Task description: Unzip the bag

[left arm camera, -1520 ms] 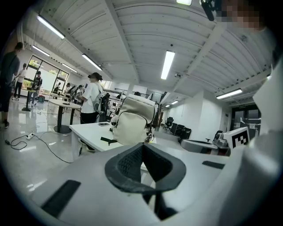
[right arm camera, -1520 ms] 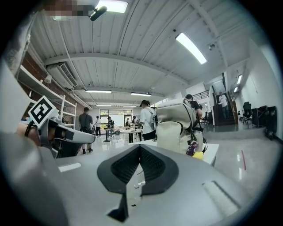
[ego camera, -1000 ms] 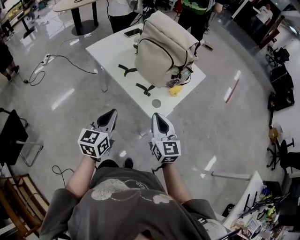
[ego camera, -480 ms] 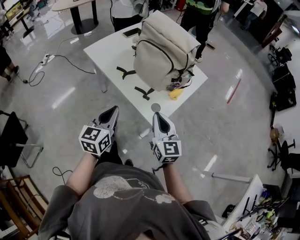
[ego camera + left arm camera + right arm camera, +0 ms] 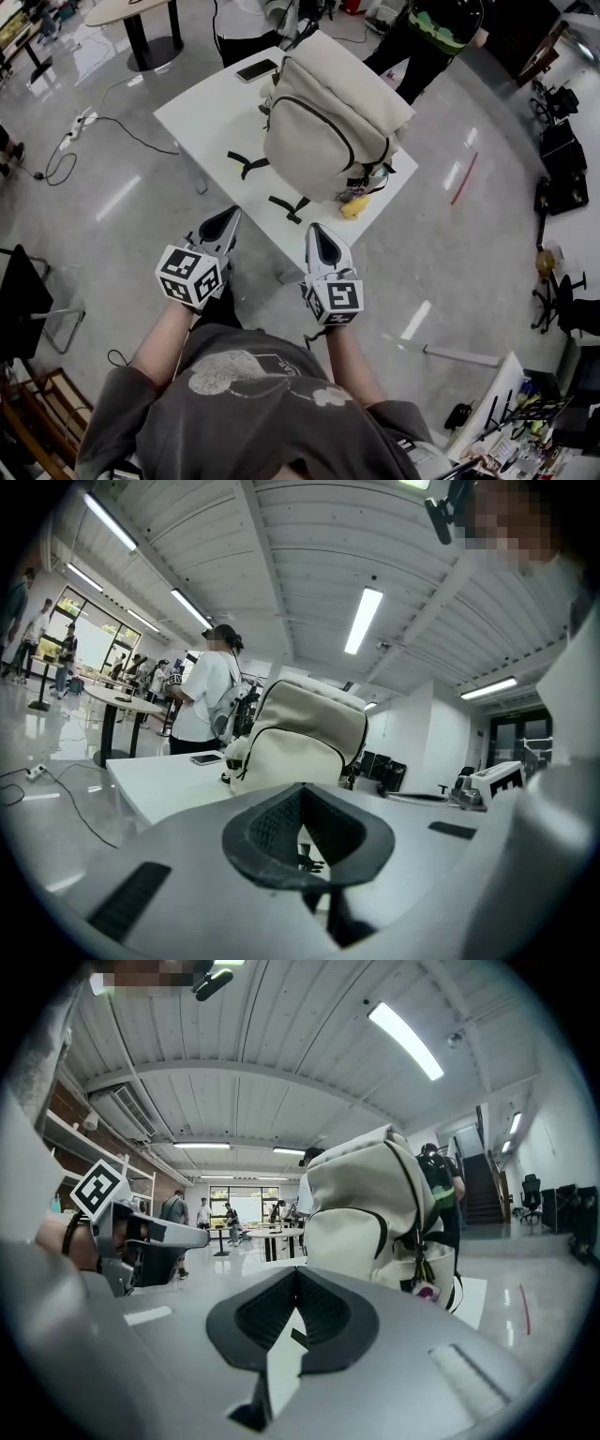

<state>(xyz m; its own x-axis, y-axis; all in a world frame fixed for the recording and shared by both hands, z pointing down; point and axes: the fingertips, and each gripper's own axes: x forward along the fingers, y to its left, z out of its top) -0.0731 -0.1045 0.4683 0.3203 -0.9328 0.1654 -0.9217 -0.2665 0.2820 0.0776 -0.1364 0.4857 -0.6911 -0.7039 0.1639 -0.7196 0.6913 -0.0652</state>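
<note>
A cream backpack (image 5: 328, 122) with black zips and straps stands upright on a white table (image 5: 211, 108); it also shows in the left gripper view as the backpack (image 5: 300, 738) and in the right gripper view as the backpack (image 5: 375, 1208). A yellow charm (image 5: 352, 206) hangs at its lower right side. My left gripper (image 5: 228, 218) is shut and holds nothing, just short of the table's near edge. My right gripper (image 5: 319, 234) is shut too, empty, near the table's front corner. Both are still apart from the bag.
A phone (image 5: 255, 69) lies on the table behind the bag. People stand beyond the table's far side (image 5: 441, 28). A cable and power strip (image 5: 80, 122) lie on the floor at left. A round table (image 5: 131, 14) is at the far left.
The table and bag have come nearer in the head view as I step forward. Both grippers stay shut and keep their places before me.
</note>
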